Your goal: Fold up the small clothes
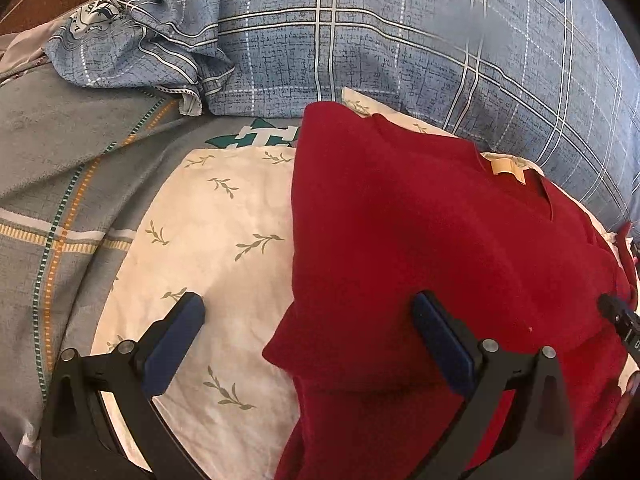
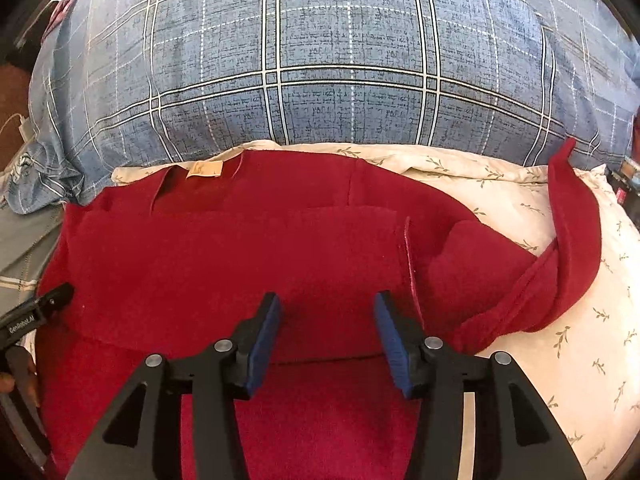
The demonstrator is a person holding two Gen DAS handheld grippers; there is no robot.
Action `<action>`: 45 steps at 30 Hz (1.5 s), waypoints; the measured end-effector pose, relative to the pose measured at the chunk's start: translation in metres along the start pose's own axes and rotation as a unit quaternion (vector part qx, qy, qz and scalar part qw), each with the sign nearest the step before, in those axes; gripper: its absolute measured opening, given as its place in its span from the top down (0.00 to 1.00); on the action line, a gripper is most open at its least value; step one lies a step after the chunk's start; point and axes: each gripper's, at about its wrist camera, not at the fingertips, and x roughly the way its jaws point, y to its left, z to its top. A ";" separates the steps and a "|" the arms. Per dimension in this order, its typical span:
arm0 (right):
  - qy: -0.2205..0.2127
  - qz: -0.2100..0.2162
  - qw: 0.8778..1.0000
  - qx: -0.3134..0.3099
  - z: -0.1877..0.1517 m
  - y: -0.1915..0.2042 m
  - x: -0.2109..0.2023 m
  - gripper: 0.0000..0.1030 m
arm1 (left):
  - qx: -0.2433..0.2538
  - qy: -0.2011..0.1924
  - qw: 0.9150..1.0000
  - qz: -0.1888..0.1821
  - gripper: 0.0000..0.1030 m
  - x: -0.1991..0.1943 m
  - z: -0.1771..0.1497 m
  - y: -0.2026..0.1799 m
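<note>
A: Right gripper (image 2: pixel 326 334) hovers low over the red fleece top (image 2: pixel 224 260), blue pads spread, nothing pinched!

B: Left gripper (image 1: pixel 308 340) gapes wider, straddling the top's near-left edge.

A: The top lies flat on the cream leaf-print pillow (image 2: pixel 560 340), neck away from us.

B: That loose sleeve (image 2: pixel 568 240) trails off rightward, so the right claw looks nearer. Beyond, the blue plaid pillow (image 2: pixel 320 60).

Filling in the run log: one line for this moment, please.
red garment: partly folded on cream pillow | right sleeve: loose | left gripper: open, empty | right gripper: open, empty
</note>
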 end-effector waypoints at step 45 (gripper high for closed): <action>0.049 0.115 0.988 0.091 -0.077 -0.065 -0.077 0.24 | 0.036 0.010 0.999 -0.034 0.00 -0.077 -0.066 0.010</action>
